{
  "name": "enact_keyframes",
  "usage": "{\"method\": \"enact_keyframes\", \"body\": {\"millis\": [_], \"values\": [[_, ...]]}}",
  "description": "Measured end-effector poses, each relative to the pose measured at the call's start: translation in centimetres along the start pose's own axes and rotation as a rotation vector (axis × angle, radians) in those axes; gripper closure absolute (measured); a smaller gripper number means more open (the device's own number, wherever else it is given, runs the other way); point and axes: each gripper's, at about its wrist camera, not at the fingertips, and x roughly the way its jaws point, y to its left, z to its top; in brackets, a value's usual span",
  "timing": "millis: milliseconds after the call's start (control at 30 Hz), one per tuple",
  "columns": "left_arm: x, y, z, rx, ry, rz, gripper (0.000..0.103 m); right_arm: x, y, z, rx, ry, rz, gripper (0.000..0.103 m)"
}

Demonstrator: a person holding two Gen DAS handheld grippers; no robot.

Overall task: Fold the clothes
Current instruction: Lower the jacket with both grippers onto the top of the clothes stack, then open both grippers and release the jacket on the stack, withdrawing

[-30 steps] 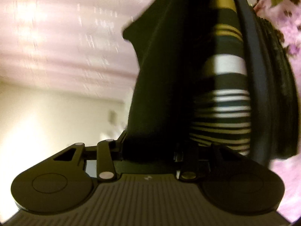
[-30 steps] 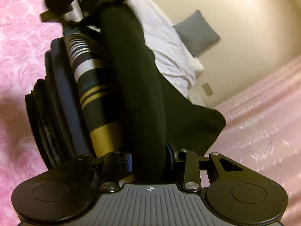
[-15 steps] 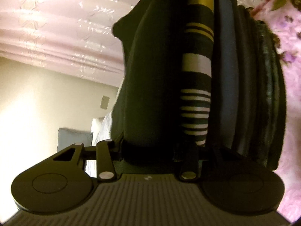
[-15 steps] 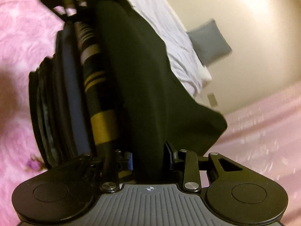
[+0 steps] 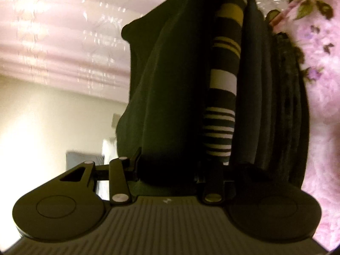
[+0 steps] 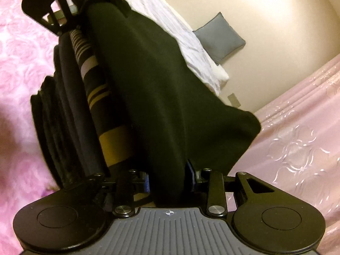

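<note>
While both hands carry the dark folded garment [image 6: 161, 97] between them, each hand-held gripper is clamped on one end of it: the right hand-held gripper [image 6: 169, 179] pinches the near edge, and the left hand-held gripper [image 5: 170, 170] grips the far one. Compared with a second ago, the garment sits lower and closer against the stack of folded clothes [image 6: 70, 114], beside the striped piece [image 6: 95, 93] on top of it, on the pink bedspread [image 6: 19, 48]. A loose corner [image 6: 244, 123] hangs out towards the pink curtain [image 6: 297, 138]. I judge the fold itself finished and the piece being set onto the pile; that dangling corner may want tucking once released.
</note>
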Motion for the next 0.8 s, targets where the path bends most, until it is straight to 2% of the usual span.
{"method": "enact_keyframes", "body": {"millis": [67, 100, 133, 200, 233, 267, 333, 400, 500, 600, 667, 733, 800], "values": [[0.0, 0.5, -0.1, -0.022, 0.010, -0.014, 0.064, -0.1, 0.0, 0.3, -0.024, 0.012, 0.001, 0.069], [0.2, 0.5, 1.3, -0.024, 0.008, -0.016, 0.063, -0.3, -0.1, 0.3, -0.032, 0.016, 0.003, 0.069], [0.3, 0.3, 2.4, -0.022, 0.009, -0.015, 0.059, -0.4, -0.2, 0.2, -0.040, 0.020, 0.004, 0.069], [-0.3, 0.5, 1.8, -0.034, 0.016, -0.010, 0.051, -0.5, -0.3, 0.1, -0.050, 0.025, 0.007, 0.069], [-0.7, 0.5, 1.4, -0.040, 0.021, -0.008, 0.043, -0.5, -0.3, 0.2, -0.053, 0.027, 0.007, 0.069], [-1.2, -0.3, 1.0, -0.045, 0.031, -0.005, 0.041, -0.6, -0.3, 0.2, -0.056, 0.030, 0.007, 0.069], [-2.4, -0.9, -0.8, -0.068, 0.070, -0.003, 0.040, 0.2, -0.5, 0.0, -0.058, 0.036, 0.005, 0.068], [-3.5, 0.3, -4.5, -0.131, 0.132, -0.021, 0.040, 0.8, 0.0, 0.1, -0.061, 0.040, 0.004, 0.064], [-6.0, 1.2, -6.1, -0.248, 0.174, -0.022, 0.040, 0.9, 0.3, 0.2, -0.073, 0.038, -0.009, 0.064], [-8.6, 2.8, -5.9, -0.352, 0.126, -0.008, 0.040, 0.4, 0.4, -0.1, -0.072, 0.039, -0.019, 0.064], [-10.0, 4.4, -4.0, -0.420, 0.077, -0.005, 0.040, 0.3, 0.4, 0.0, -0.060, 0.044, -0.021, 0.064], [-9.3, 6.5, -2.4, -0.499, 0.041, -0.013, 0.040, 0.3, 0.2, 0.1, -0.030, 0.056, -0.015, 0.064], [-6.1, 8.5, -0.9, -0.583, 0.025, -0.034, 0.041, 0.0, 0.2, 0.0, 0.004, 0.070, -0.012, 0.063]]}}
